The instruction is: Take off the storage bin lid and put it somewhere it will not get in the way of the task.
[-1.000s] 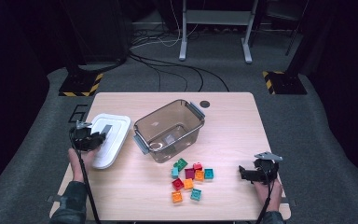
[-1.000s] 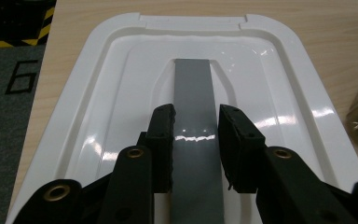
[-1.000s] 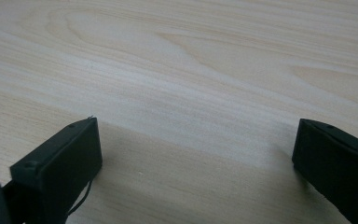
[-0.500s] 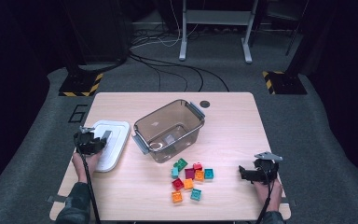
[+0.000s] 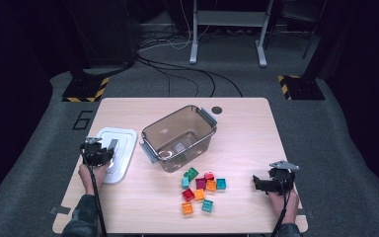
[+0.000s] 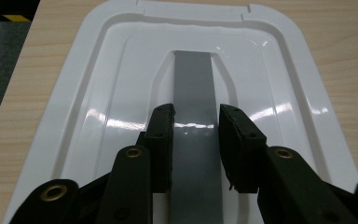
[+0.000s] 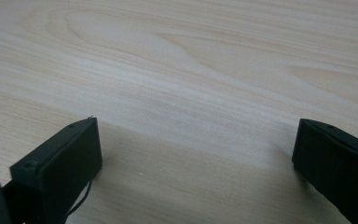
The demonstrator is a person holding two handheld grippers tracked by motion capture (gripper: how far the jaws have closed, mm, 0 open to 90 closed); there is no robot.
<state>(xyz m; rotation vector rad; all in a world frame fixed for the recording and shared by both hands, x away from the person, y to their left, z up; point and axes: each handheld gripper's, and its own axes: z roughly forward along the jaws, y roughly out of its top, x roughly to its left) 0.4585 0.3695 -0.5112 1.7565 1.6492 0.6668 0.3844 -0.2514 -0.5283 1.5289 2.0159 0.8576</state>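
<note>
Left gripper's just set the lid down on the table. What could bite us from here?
1. The left gripper has its jaws just opening astride the grey handle strip of the white lid. They look barely clear of it, so lifting now may drag the lid.
2. The lid lies close to the table's left edge; a nudge could push it off.
3. The right gripper rests open on bare wood, near the bricks; a careless sweep could scatter them.
</note>
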